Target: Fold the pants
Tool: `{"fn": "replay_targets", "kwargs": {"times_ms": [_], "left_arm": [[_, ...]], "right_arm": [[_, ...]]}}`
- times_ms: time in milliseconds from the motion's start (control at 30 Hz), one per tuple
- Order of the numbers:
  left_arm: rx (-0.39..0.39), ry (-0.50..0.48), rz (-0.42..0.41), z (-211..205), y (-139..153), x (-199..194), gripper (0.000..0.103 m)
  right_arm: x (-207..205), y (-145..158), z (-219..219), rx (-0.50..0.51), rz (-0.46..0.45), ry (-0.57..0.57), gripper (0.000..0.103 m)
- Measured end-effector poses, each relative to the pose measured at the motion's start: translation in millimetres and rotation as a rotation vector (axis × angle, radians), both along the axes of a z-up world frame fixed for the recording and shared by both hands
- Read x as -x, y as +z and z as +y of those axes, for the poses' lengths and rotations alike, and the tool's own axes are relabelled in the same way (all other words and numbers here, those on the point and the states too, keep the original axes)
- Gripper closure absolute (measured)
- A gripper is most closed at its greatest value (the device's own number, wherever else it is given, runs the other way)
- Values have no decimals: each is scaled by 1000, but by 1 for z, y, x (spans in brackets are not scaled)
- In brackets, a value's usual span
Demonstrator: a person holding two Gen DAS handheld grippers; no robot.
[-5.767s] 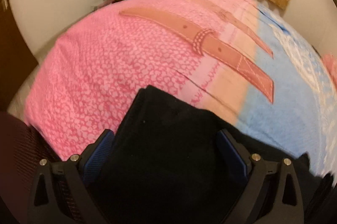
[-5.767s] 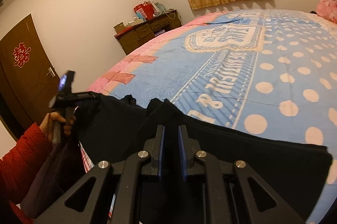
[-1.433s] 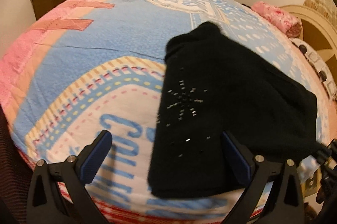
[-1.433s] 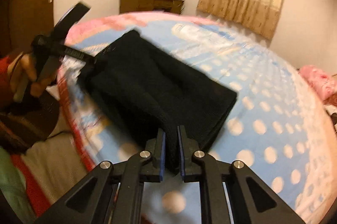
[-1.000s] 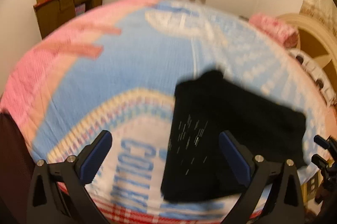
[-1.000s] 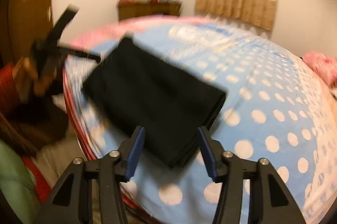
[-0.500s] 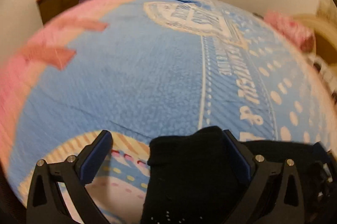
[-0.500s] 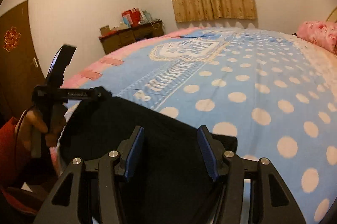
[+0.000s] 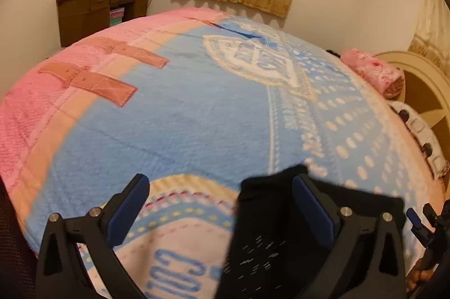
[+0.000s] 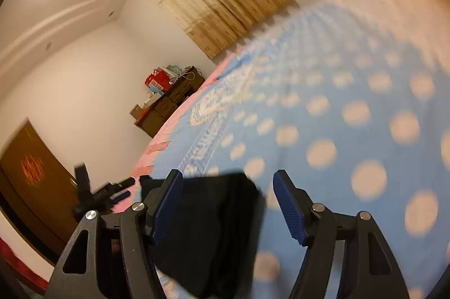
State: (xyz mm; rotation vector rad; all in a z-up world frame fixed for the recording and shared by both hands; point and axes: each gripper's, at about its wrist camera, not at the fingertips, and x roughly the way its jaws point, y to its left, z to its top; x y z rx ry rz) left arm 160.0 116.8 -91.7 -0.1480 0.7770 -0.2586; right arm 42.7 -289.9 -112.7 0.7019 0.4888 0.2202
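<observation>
Right claw rolled since a moment ago, jaws just opening, pants loose between them on bed, left claw wide open over pants' edge, only right view shows door

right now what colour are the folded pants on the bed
Black pants with small pale flecks; clearest in the left wrist view.

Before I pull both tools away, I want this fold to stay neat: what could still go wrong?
The folded black pants lie at the near edge of the blanket, so a nudge could slide them off. The left tool stands open with its right-hand finger over the cloth; lifting carelessly may snag a layer. The right tool, its jaws just opened further, frames the pants' corner and could drag it.
</observation>
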Motion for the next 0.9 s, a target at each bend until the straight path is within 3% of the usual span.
{"fn": "replay_targets", "kwargs": {"times_ms": [167,233,367,500,567,633,700,767,900], "left_arm": [[78,-27,104,3,-28,-1,0],[79,-22,116,2,-34,0,0],[153,-37,146,5,-40,1,0],[109,-72,122,-3,-42,6,0],[98,-88,111,-5,-42,8,0],[113,-107,110,-7,-41,9,0],[147,-146,108,-8,-39,11,0],[120,-157,110,-13,-39,10,0],[6,-157,81,-29,-45,12,0]], "right_arm": [[-1,-34,17,-53,92,46,35],[-1,-31,32,2,82,69,35],[-7,-29,49,56,125,107,35],[-9,-33,61,-36,182,162,35],[-9,-32,75,-7,197,182,33],[-12,-31,80,19,201,193,33],[-15,-34,75,-37,198,185,34],[-20,-36,69,-96,196,177,37],[-23,-34,72,-33,213,188,52]]}}
